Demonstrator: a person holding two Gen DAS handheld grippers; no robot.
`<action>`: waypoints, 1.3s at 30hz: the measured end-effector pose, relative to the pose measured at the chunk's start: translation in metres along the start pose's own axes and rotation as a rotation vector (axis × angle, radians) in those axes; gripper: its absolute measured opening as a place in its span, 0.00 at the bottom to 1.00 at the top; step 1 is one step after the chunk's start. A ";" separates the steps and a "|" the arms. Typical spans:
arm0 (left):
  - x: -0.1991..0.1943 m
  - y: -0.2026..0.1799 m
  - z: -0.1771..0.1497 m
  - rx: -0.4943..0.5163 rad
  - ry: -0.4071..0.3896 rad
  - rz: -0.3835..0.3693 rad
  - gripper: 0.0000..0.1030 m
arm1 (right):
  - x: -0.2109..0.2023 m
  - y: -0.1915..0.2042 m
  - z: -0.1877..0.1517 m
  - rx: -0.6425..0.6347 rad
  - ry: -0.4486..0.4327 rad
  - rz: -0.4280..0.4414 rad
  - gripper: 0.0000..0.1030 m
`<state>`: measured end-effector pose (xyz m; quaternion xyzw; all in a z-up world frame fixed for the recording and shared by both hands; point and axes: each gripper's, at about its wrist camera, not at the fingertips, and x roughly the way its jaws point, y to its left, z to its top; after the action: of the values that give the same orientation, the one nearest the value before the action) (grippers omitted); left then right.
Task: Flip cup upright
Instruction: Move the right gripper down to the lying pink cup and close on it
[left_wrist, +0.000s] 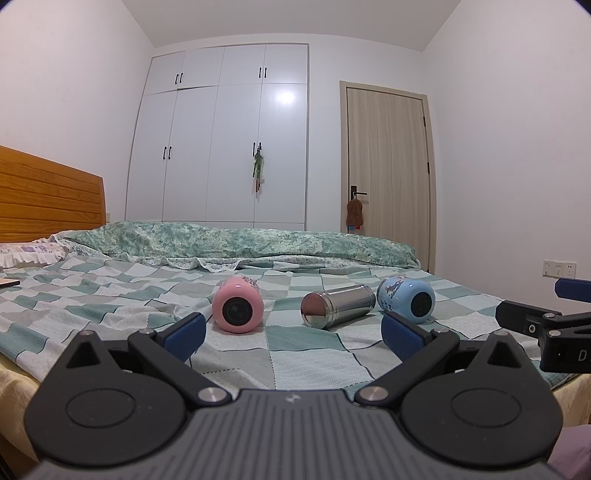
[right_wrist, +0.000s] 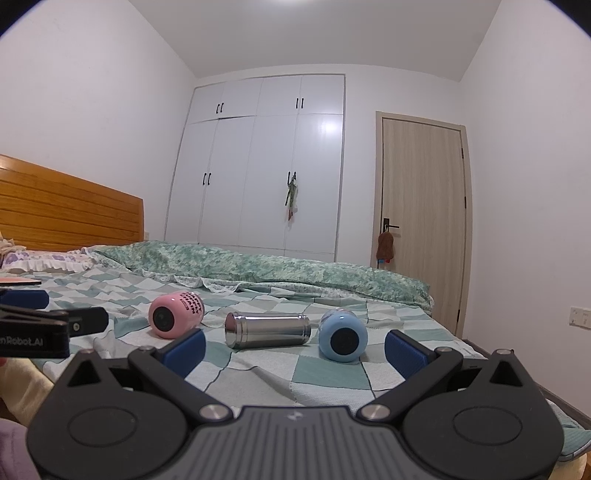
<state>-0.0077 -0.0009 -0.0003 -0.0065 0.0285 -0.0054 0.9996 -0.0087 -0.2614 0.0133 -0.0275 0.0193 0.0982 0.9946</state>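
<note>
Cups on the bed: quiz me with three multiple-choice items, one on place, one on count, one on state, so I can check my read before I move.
1. Which cup lies between the other two?
A. pink cup
B. steel cup
C. blue cup

2. How many cups are on the bed?
A. two
B. three
C. four

3. How do the cups stand?
A. all upright
B. one upright, the rest tipped
C. all on their sides

Answers:
1 B: the steel cup lies between the pink cup and the blue cup.
2 B: those three are the only cups on the bed.
3 C: each lies on its side on the sheet, apart from the open left hand-held gripper and the open right hand-held gripper.
</note>
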 end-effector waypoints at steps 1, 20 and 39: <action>0.000 0.000 0.000 -0.002 0.000 0.002 1.00 | 0.000 0.000 0.001 0.001 0.003 0.002 1.00; 0.069 0.080 0.054 -0.040 0.009 0.013 1.00 | 0.119 0.048 0.073 0.003 0.156 0.173 1.00; 0.223 0.190 0.062 0.010 0.219 0.029 1.00 | 0.326 0.154 0.114 -0.002 0.480 0.278 1.00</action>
<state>0.2209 0.1874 0.0465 -0.0006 0.1377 0.0084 0.9904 0.2838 -0.0404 0.1048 -0.0482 0.2582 0.2245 0.9384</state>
